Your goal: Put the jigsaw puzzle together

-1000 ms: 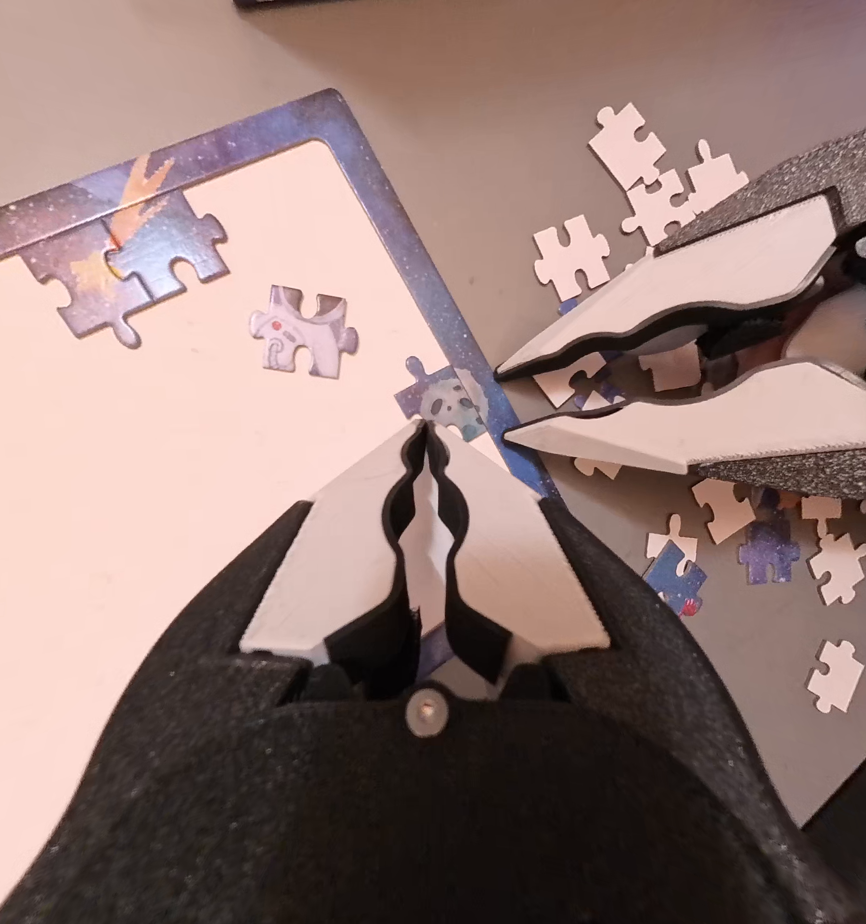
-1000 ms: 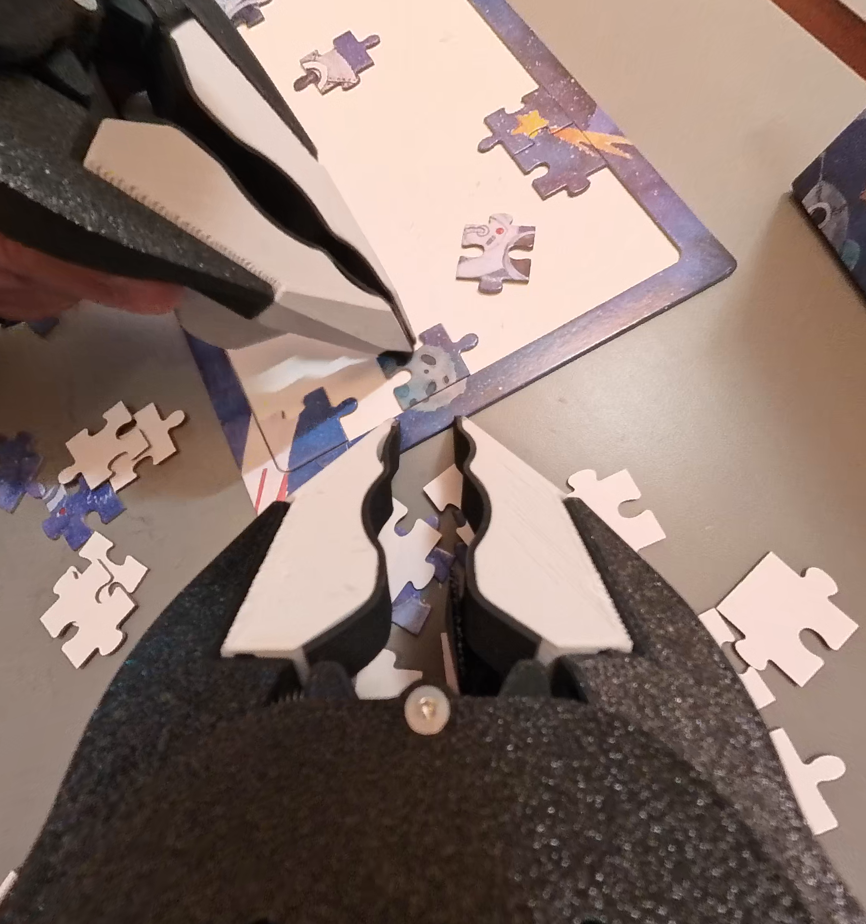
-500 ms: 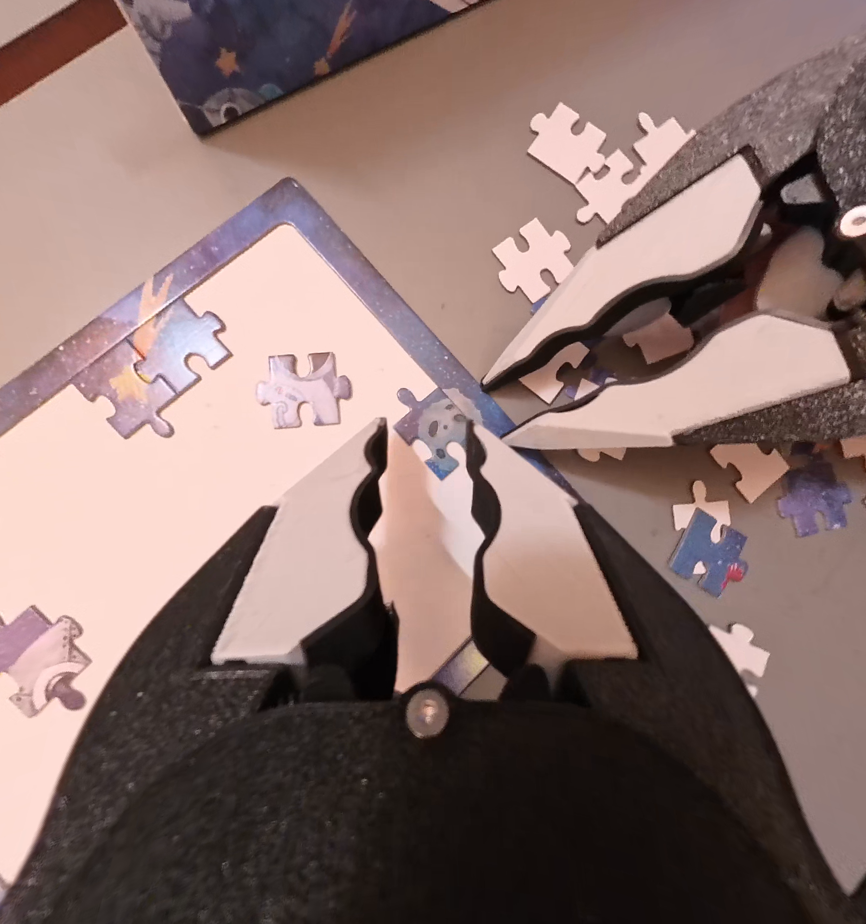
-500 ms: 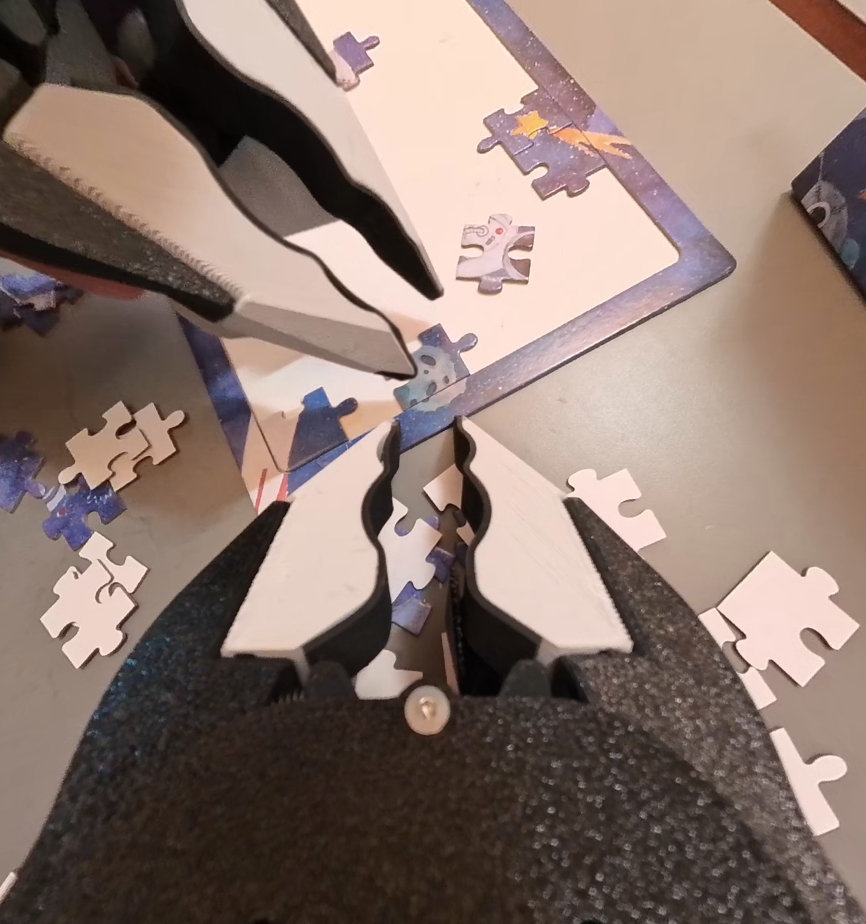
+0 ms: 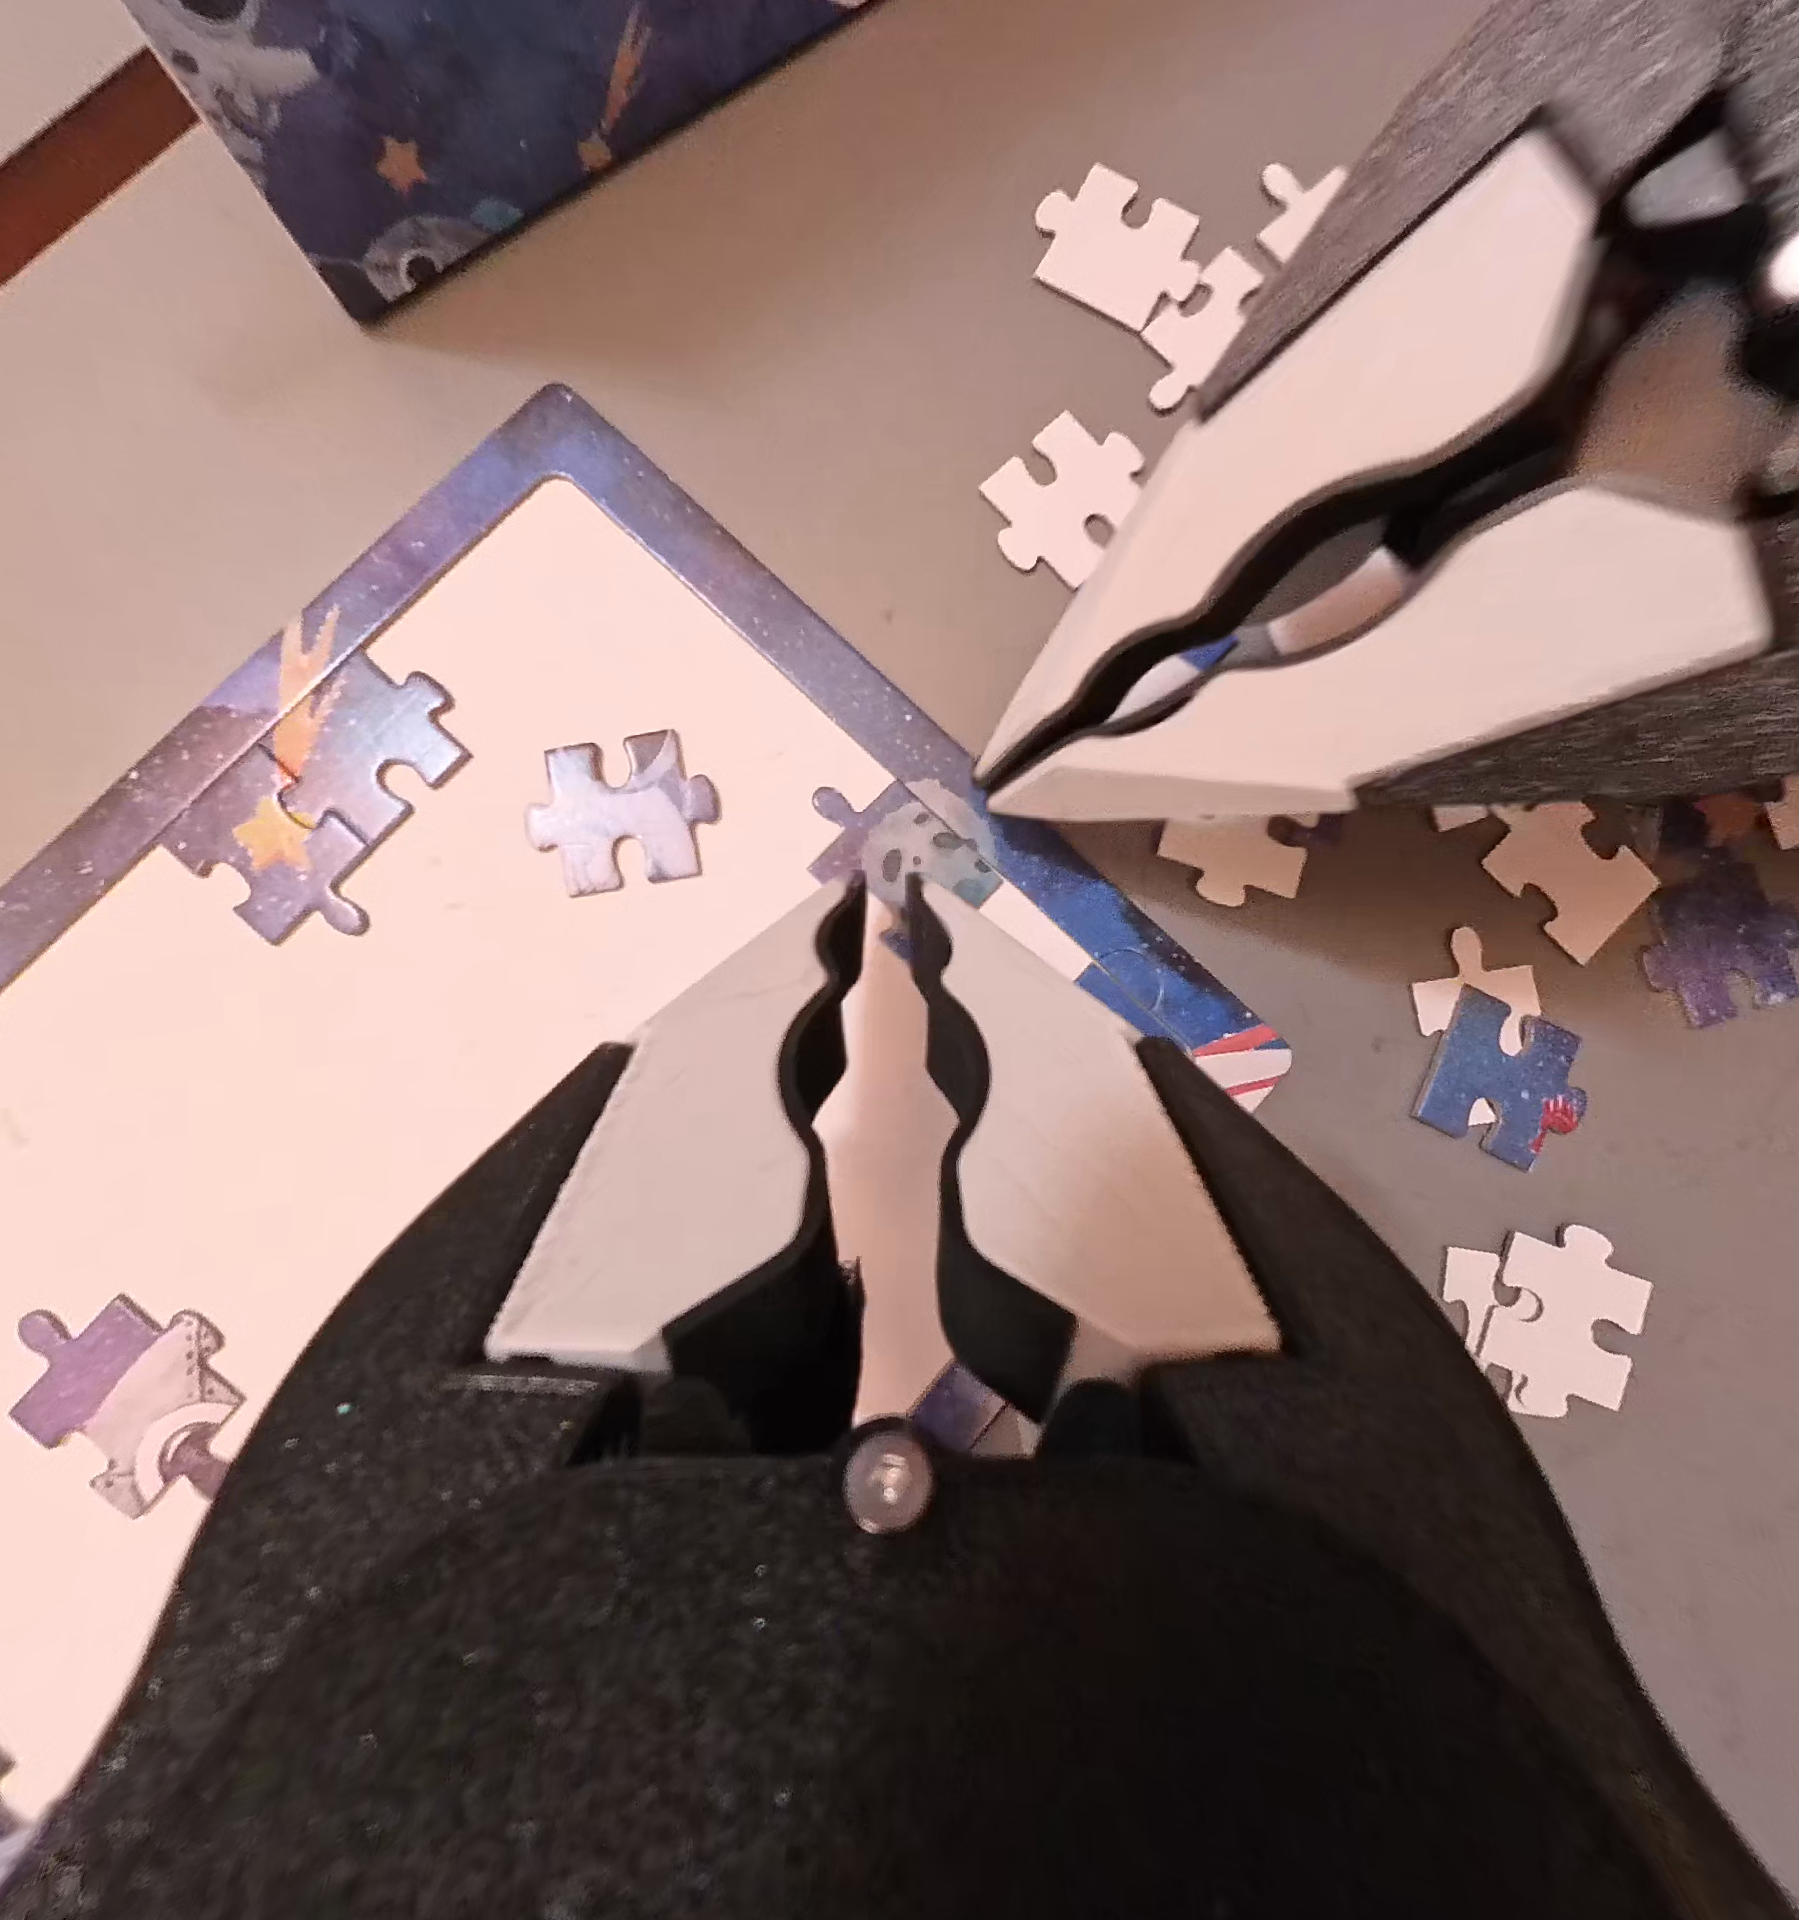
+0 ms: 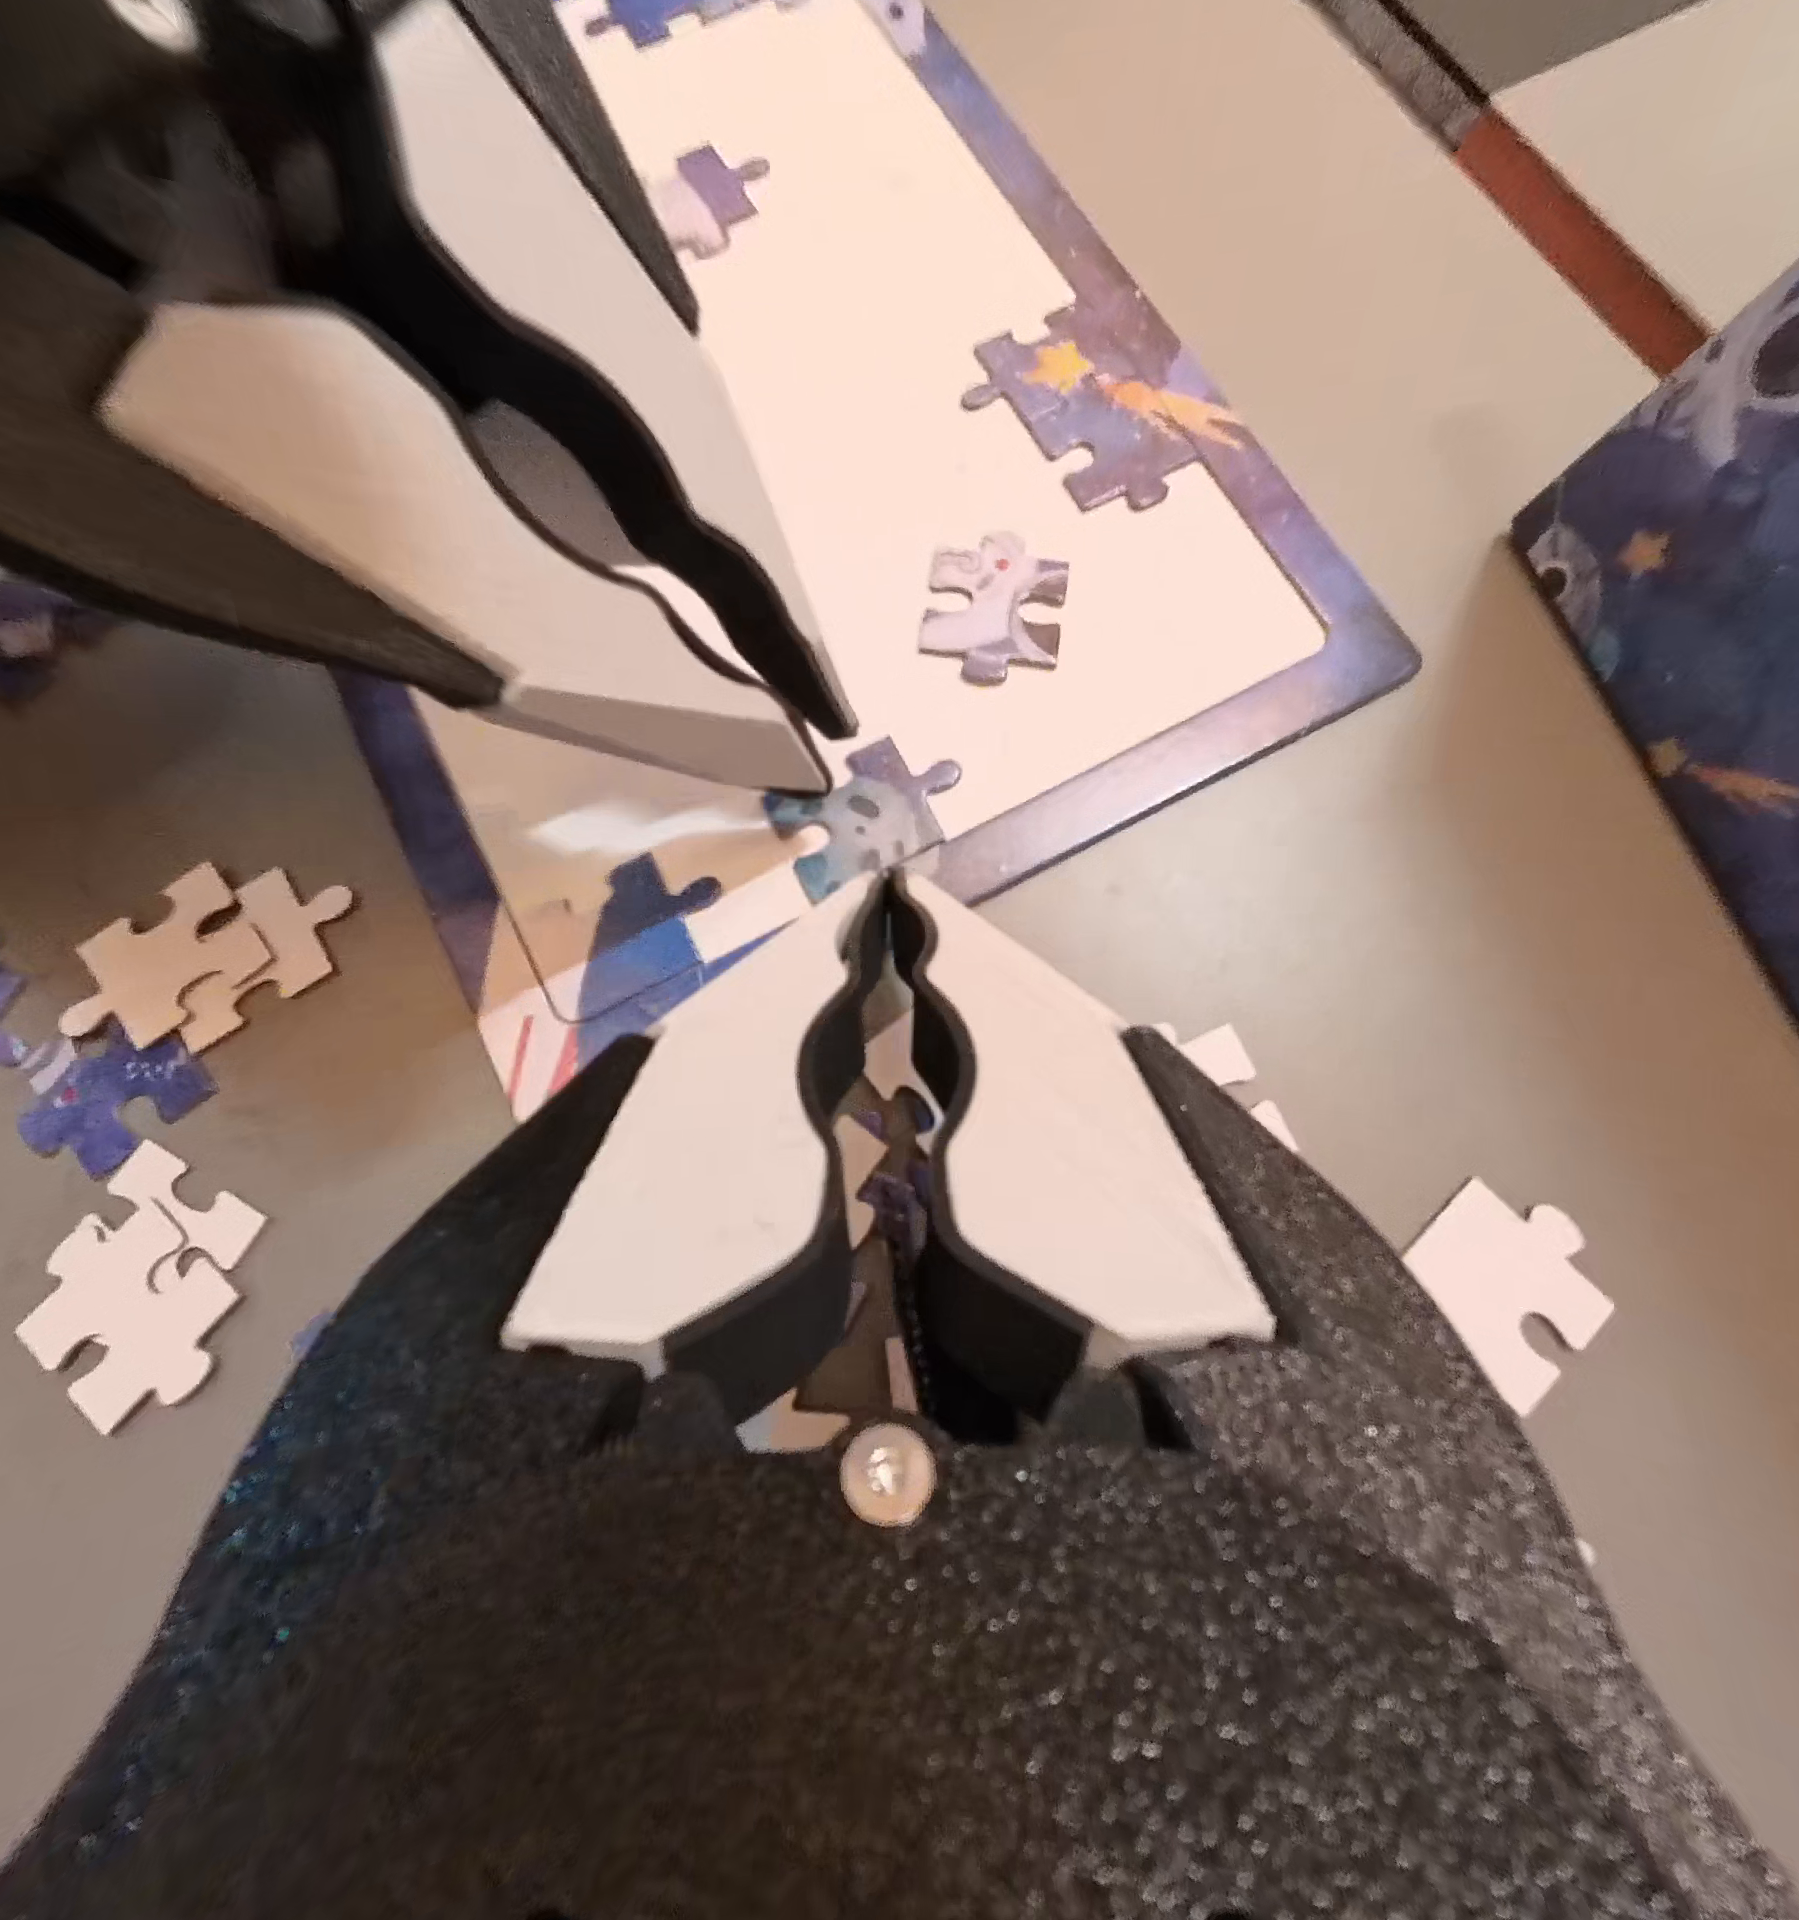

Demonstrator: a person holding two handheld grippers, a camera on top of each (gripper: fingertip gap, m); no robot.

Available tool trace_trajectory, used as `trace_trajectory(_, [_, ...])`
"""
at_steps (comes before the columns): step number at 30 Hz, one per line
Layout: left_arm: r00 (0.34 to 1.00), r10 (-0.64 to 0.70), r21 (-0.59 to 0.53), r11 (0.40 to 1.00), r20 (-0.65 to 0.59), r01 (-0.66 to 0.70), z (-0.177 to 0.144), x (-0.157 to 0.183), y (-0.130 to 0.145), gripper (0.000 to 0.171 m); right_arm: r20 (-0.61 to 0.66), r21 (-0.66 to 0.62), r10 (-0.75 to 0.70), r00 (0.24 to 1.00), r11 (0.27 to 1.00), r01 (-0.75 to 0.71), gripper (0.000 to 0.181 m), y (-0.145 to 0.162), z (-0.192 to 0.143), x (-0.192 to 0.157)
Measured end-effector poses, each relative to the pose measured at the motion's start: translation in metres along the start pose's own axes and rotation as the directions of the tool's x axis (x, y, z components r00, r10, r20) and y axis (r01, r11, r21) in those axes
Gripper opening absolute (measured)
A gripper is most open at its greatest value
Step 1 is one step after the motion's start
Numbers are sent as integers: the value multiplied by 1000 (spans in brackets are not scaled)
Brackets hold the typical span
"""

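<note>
Left gripper jaws narrow, right gripper jaws nearly closed, both empty, tips meeting at the moon piece against the tray border, knob toward 10 o'clock; the piece's near edge is hidden.

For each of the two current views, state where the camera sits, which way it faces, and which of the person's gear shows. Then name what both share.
Left wrist view: on the left gripper, facing down its fingers at the puzzle frame; the right gripper enters from the right.
Right wrist view: on the right gripper, facing the frame's corner; the left gripper enters from upper left.
Shared: the moon piece and the box.
</note>
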State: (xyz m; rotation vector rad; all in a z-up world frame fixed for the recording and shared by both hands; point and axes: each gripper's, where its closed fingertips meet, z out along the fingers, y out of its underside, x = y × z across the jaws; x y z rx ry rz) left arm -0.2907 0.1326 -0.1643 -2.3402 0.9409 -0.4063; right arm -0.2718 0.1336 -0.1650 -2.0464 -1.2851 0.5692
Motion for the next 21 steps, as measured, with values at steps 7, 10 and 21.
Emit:
trace_trajectory(7, [998,43,-17,999,-42,-43,13,9,1,0,2,-23,-29,1000,999,29,0,7,9,-1])
trace_trajectory(10, [998,49,-7,999,-44,-49,16,8,0,0,18,-13,-9,1000,1000,9,0,7,9,-1])
trace_trajectory(21, [993,42,48,998,-114,-36,5,10,0,0,32,-3,13,999,1000,-13,0,7,9,-1])
